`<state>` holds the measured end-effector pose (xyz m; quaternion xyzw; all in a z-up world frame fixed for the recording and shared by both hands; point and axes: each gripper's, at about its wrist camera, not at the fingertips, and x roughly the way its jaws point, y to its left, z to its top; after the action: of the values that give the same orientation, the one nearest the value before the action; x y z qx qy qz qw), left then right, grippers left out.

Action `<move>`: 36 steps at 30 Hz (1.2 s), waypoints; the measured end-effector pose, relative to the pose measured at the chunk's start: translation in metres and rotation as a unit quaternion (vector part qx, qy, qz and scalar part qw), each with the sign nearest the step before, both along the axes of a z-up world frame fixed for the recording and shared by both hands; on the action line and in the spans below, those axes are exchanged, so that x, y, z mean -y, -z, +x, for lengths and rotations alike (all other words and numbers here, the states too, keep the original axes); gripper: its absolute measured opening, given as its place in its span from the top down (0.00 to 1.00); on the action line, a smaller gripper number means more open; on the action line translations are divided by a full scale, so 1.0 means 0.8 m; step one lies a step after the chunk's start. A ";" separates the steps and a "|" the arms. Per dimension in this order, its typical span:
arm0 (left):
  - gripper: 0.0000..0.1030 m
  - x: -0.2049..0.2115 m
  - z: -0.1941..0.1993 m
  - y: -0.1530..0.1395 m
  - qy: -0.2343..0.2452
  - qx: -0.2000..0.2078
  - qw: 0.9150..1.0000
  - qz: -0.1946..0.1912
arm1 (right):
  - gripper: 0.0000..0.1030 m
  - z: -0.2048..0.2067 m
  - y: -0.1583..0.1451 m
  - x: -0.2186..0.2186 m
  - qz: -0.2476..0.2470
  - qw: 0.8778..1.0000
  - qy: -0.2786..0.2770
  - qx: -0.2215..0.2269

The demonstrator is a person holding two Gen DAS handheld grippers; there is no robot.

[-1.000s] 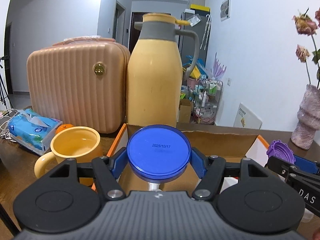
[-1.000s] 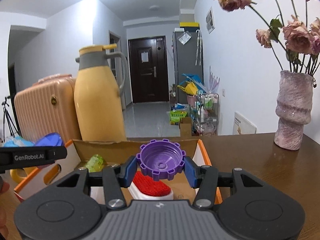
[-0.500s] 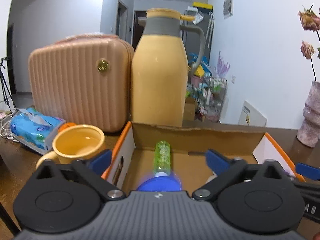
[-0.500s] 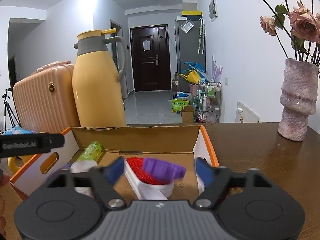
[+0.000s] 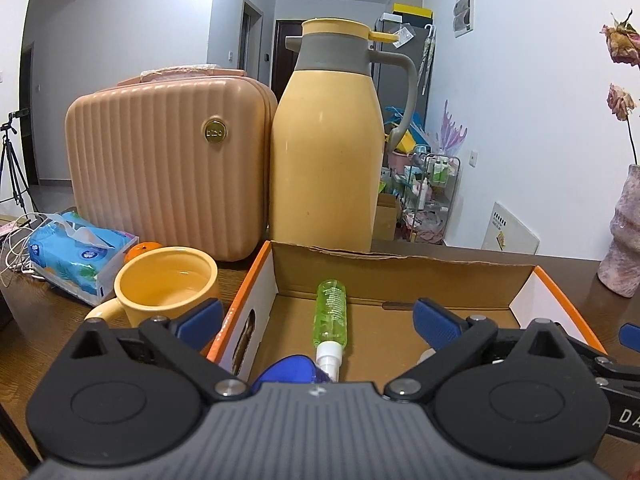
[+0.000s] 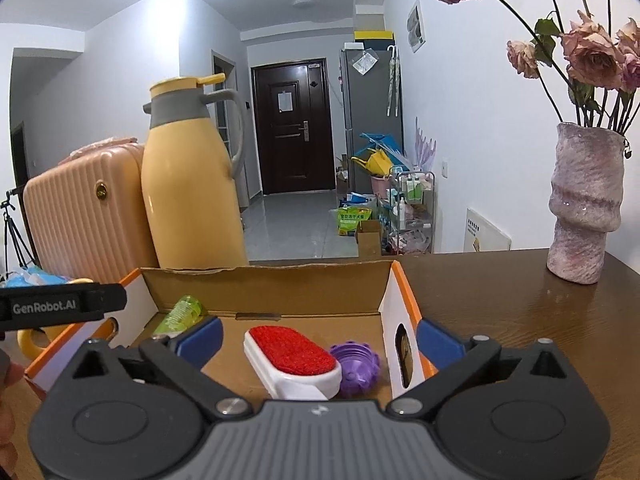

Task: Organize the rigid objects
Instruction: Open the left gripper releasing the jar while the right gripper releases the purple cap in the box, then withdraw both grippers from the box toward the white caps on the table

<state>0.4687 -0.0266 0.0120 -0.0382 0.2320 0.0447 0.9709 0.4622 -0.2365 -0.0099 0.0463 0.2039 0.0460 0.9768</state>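
Note:
An open cardboard box (image 5: 404, 266) with orange edges sits on the brown table; it also shows in the right wrist view (image 6: 280, 280). Inside lie a green spray bottle (image 5: 331, 312), a blue lid (image 5: 292, 370) partly hidden by my left gripper, a red-topped white brush (image 6: 294, 356) and a purple cap (image 6: 356, 368). My left gripper (image 5: 316, 318) is open and empty above the box's near left part. My right gripper (image 6: 318, 338) is open and empty above the box's near right part.
A yellow mug (image 5: 168, 286), a blue tissue pack (image 5: 80, 250), a peach ribbed case (image 5: 168, 160) and a tall yellow jug (image 5: 326, 152) stand left of and behind the box. A pink vase with flowers (image 6: 584, 204) stands at the right.
Both grippers opened. The blue lid dropped from the left gripper into the box, and the purple cap dropped from the right gripper beside the brush.

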 end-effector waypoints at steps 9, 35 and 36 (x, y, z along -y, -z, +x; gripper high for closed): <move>0.00 -0.003 -0.012 -0.010 -0.002 0.015 1.000 -0.008 | 0.00 -0.028 -0.014 0.007 0.005 0.999 0.004 0.035; 0.00 -0.016 -0.116 -0.018 0.001 0.016 1.000 0.006 | 0.00 -0.162 -0.030 0.041 -0.019 0.997 -0.004 0.070; 0.00 -0.015 -0.120 -0.018 0.002 0.016 1.000 0.006 | 0.00 -0.167 -0.029 0.041 -0.021 0.997 -0.005 0.069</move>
<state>0.3724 -0.0144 0.0263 -0.0326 0.2165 0.0433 0.9748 0.3285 -0.2695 0.0137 0.0213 0.1369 0.0494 0.9891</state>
